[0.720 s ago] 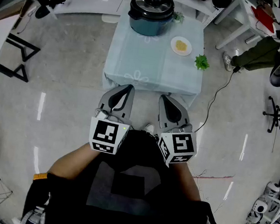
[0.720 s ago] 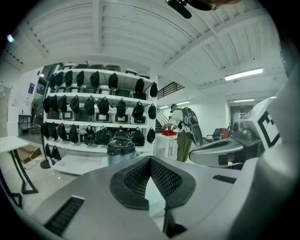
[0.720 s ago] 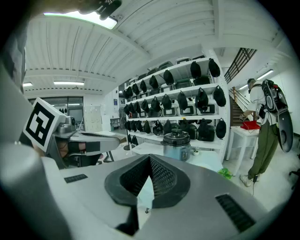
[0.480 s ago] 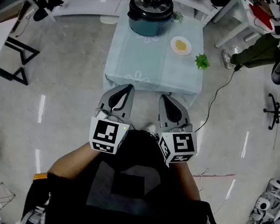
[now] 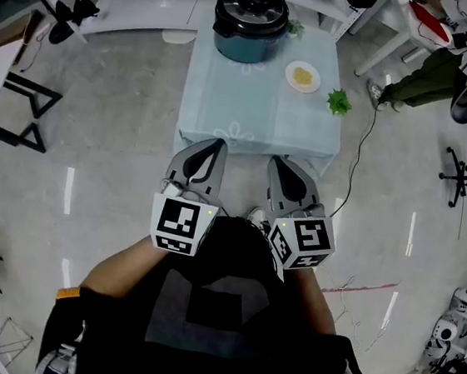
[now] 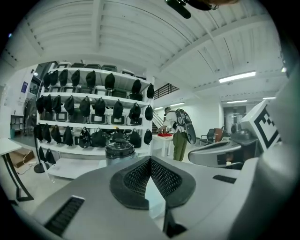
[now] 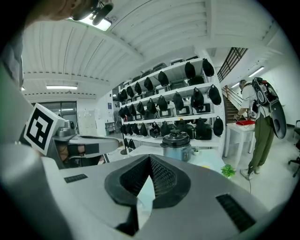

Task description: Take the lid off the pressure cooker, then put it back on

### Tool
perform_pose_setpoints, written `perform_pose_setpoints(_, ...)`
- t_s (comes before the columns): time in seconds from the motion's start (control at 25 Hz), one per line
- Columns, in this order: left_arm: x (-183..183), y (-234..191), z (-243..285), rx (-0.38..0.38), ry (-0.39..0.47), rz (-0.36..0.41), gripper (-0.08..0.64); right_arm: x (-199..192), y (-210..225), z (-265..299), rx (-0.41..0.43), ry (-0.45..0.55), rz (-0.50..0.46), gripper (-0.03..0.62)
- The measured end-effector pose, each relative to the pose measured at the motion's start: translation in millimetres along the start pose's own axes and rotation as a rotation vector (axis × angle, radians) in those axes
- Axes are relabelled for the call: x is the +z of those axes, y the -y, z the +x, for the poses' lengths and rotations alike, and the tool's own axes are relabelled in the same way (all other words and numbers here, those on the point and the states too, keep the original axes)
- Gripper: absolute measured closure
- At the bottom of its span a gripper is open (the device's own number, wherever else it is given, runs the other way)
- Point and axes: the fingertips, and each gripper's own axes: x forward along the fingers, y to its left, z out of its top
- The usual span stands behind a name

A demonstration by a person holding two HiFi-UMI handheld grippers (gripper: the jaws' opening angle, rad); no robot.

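- A round teal-blue pressure cooker [image 5: 248, 45] was parked at the far end of a small table draped in a pale blue cloth [image 5: 258, 118].
- Its black domed lid [image 5: 254, 7] was sat on top of the pot, so closed up as far as could be seen.
- A small white plate [image 5: 302, 76] with something yellowish on it was set just right of the cooker, and a little green plant sprig [image 5: 338, 102] was left near the table's right edge.
- The left gripper [image 5: 216, 145] was held at the near end of the table, well apart from the cooker. Its grey jaws were brought together at the tips and nothing was caught between the ribbed black pads.
- Same deal with the right gripper [image 5: 275, 160]: jaws pressed together, nothing pinched, held beside the left one and tipped slightly down.
- Both marker cubes, left [image 5: 180, 226] and right [image 5: 303, 242], were tucked close to the person's dark top [image 5: 212, 305].
- In both gripper views the cooker was seen past the jaw tips, ahead of white shelving loaded with black gear [image 6: 93, 110].
- A person in green trousers [image 7: 261, 126] was stood off to the right by a white side table [image 7: 236, 129].
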Motion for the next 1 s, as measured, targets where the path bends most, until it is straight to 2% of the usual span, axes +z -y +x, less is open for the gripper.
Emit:
perform_pose_setpoints(0.28,4.9,-29.5,-3.2,-0.027,0.026,0.010,0.554,6.7,-12.9,20.8,-0.036,0.016,0.006,0.575)
perform_pose_setpoints(0.56,11.1,-56.2,9.1,-0.018,0.044,-0.002,0.554,20.6,-10.8,46.6,-0.041,0.016,-0.022,0.575)
perform_pose_setpoints(0.8,22.0,-66.8,47.3,0.031,0.050,-0.015,0.554,31.3,24.6,78.0,-0.005,0.003,-0.045,0.575)
perform_pose_setpoints(1.0,30.0,-73.8,97.2,0.097,0.033,-0.039,0.554,40.9,71.2,112.0,0.048,-0.014,-0.071,0.575)
